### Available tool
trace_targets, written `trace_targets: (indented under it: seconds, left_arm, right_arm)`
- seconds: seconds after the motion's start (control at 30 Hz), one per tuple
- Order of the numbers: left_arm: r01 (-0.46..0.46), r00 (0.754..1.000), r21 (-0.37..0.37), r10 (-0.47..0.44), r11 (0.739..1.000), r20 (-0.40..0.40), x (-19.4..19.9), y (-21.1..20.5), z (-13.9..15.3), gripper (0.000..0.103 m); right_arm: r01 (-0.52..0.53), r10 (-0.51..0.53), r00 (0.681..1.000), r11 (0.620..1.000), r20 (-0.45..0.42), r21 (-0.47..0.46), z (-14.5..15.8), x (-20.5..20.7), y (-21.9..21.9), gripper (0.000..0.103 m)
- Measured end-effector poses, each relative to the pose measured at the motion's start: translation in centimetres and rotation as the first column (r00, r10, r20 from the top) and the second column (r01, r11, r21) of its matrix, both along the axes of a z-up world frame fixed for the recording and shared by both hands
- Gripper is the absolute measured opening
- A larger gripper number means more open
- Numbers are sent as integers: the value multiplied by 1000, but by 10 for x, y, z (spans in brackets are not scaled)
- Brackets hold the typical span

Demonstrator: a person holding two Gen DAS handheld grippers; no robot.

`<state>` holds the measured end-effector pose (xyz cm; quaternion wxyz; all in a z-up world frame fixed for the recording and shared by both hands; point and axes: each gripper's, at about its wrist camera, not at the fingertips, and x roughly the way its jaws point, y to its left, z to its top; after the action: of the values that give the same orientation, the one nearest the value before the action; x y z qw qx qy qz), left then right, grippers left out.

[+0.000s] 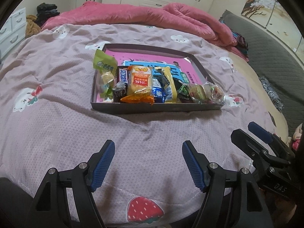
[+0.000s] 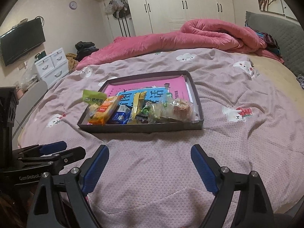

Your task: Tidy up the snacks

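- Left wrist view: snacks (image 1: 139, 84) lie lined along the near wall of the tray (image 1: 155, 108) on the bed (image 1: 57, 123)
- left gripper (image 1: 148, 163) and right gripper (image 2: 150, 168): jaws wide apart, empty, well short of the tray
- Judgement: sorting appears finished; no loose snack shows on the bedspread

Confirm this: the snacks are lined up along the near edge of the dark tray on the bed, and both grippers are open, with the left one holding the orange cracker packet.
Not quite. The left gripper holds nothing; the left wrist view shows only bedspread between its open fingers. The orange cracker packet lies in the dark tray with the other snacks. The right gripper is open too.
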<state>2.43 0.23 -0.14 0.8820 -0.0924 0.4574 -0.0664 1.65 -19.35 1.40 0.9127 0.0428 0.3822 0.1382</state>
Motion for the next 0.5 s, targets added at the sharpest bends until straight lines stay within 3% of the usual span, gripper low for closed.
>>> trace_targets:
  seconds: [0.5]
  left_arm:
    - [-5, 1000, 15, 5, 1000, 4, 1, 1, 1, 75]
  right_arm:
    - [-9, 9, 1000, 1000, -6, -8, 0, 1, 3, 92]
